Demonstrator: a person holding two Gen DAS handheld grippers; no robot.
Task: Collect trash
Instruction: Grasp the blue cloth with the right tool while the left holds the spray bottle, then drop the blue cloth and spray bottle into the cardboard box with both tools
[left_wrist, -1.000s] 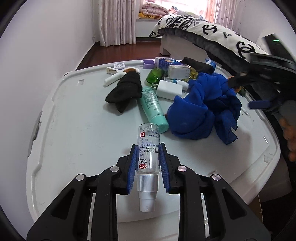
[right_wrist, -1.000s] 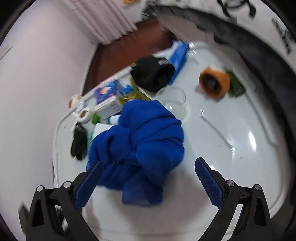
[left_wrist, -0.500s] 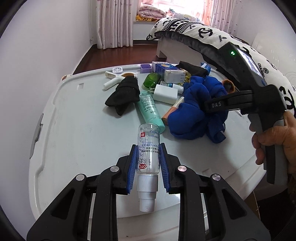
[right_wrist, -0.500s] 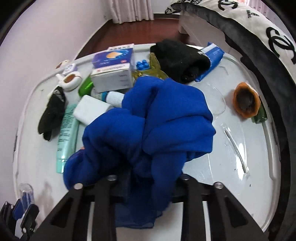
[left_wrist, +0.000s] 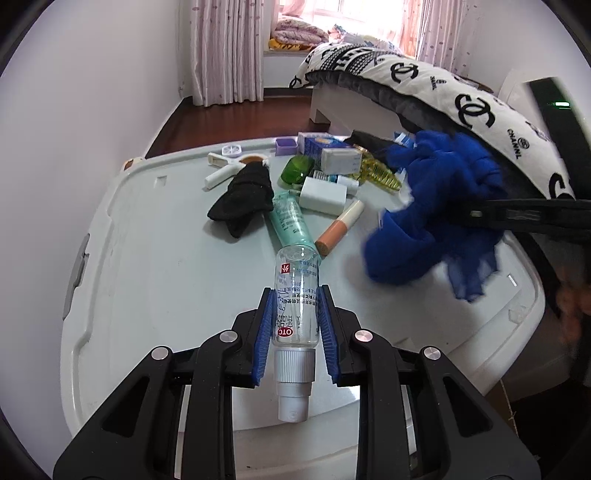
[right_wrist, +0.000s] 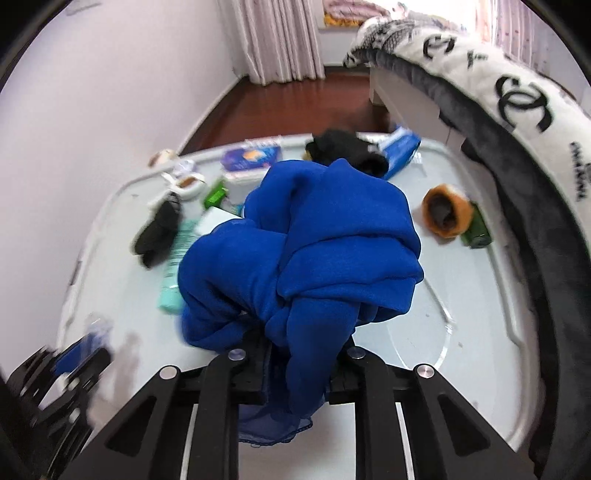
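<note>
The left gripper (left_wrist: 295, 332) points steeply down, fingers (left_wrist: 263, 336) clamped on a clear spray bottle (left_wrist: 296, 306). The right gripper (right_wrist: 295, 369) has just been closing, pinching bunched blue cloth (right_wrist: 314, 251).

A small clear spray bottle (left_wrist: 297, 295) with printed text, a red OTC mark and a white nozzle cap lies lengthwise between blue pads, base pointing away over the pale table, nozzle toward the camera. A bundled royal-blue cloth (right_wrist: 306, 254) hangs crumpled and folded, pinched at its lower folds, lifted clear of the tabletop, a thin sheer hem dangling below. From the left view it sits blurred at the right.
</note>
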